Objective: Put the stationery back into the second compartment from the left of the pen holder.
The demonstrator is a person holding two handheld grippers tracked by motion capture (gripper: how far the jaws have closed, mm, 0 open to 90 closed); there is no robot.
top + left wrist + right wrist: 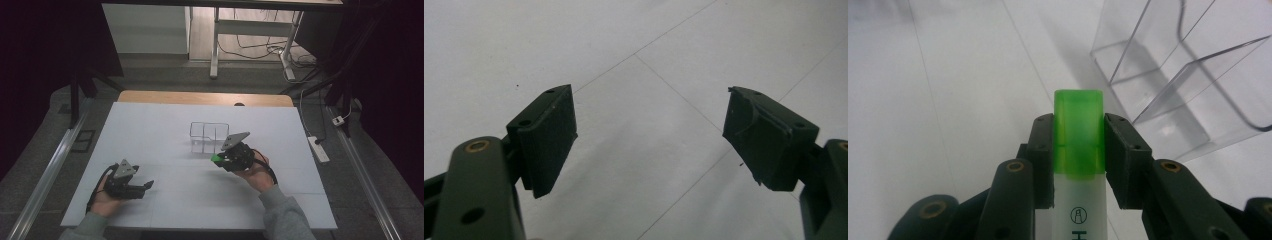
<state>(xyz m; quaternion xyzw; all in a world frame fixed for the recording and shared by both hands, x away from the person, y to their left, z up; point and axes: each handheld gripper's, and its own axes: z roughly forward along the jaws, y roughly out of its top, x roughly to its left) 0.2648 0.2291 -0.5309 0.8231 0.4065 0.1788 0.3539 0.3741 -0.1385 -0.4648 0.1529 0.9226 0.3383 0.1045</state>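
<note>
Currently the green highlighter (1079, 150) sits clamped in the right gripper (1079, 145), just short of the clear organizer (209, 136) at 11 o'clock from that gripper in the high view. The pen is judged light, rigid and smooth-sided, so the hold belongs across the flat faces at the cap-to-barrel joint, where the pads now press. The left gripper (649, 140) rests at 7 o'clock on the table (150, 130), jaws spread wide and empty.
</note>
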